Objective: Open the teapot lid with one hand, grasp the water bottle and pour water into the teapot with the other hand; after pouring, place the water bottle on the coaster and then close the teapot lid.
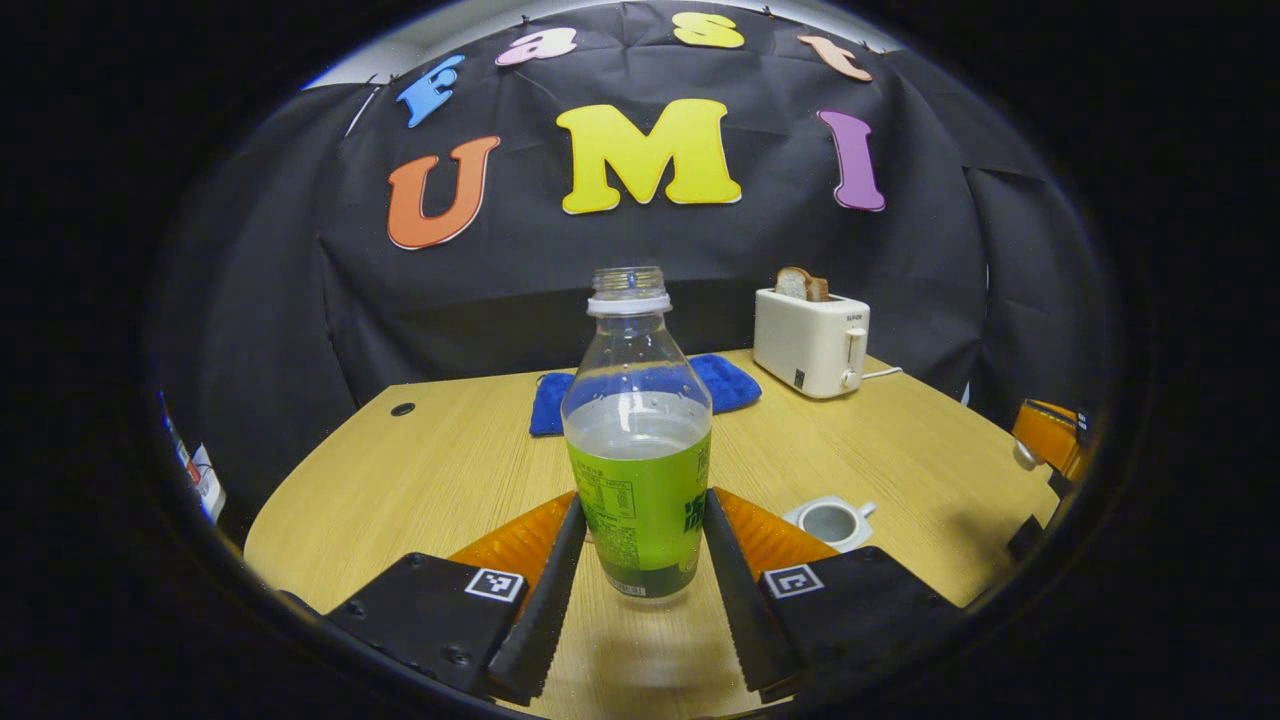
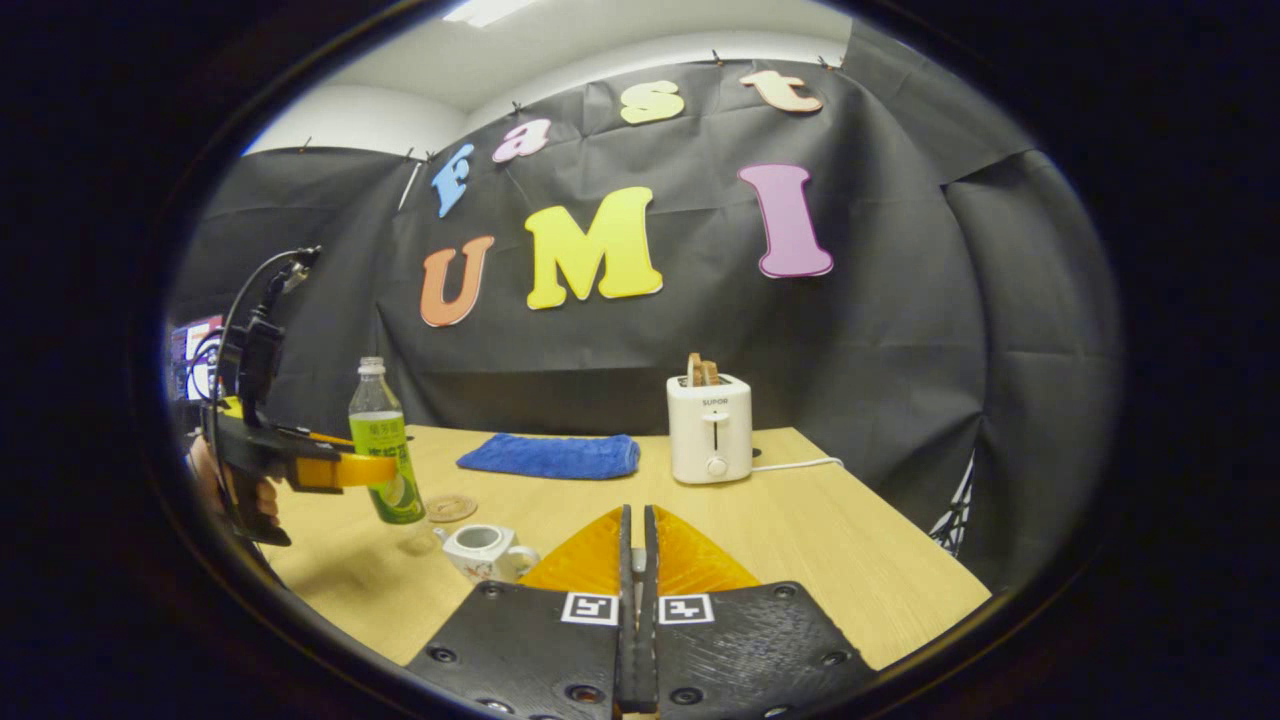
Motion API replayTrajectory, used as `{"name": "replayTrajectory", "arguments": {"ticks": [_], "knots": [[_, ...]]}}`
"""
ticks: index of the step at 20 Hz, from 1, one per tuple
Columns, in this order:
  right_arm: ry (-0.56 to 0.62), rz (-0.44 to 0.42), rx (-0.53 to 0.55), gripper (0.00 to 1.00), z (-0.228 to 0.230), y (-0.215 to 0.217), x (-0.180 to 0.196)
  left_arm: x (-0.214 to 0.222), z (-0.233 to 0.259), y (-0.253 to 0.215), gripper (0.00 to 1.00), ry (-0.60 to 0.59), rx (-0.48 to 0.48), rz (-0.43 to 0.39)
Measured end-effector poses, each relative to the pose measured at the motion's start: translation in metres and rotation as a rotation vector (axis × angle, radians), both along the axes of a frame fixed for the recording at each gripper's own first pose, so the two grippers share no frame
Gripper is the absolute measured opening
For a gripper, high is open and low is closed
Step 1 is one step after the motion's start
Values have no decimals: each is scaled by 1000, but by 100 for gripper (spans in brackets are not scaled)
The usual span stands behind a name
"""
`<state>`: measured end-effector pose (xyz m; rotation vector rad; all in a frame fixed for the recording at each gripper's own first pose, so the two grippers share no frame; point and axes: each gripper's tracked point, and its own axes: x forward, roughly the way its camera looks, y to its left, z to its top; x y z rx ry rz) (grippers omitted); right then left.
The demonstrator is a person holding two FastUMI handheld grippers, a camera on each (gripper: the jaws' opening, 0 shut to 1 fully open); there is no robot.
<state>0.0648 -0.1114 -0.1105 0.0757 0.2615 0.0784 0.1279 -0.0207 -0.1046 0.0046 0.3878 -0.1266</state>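
An uncapped clear water bottle [image 1: 638, 440] with a green label, about half full, stands upright between the fingers of my left gripper [image 1: 643, 500], which is shut on its label. In the right gripper view the bottle [image 2: 380, 440] hangs just above the table beside a round coaster [image 2: 452, 507], with the left gripper [image 2: 365, 470] and a hand on it. The white teapot [image 2: 485, 550] sits open-topped, left of my right gripper [image 2: 637, 512]. That gripper is shut on a small pale piece, seemingly the teapot lid [image 1: 1025, 455]. The teapot [image 1: 830, 522] lies to the right of the bottle.
A folded blue cloth [image 2: 550, 455] lies at the back of the wooden table [image 2: 850, 540]. A white toaster [image 2: 710, 430] with bread in it stands at the back right, its cord trailing right. A cable hole [image 1: 403, 409] is at the far left.
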Motion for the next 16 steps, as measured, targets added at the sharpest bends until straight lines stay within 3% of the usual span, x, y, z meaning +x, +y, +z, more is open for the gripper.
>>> {"name": "replayTrajectory", "arguments": {"ticks": [5,16], "knots": [[8,-8,-9,0,-1,1,-2,39,-4,6,72,-52,-53,52],[31,-39,-24,0,-10,-7,-6,84,-30,22,73,-62,-20,88]]}}
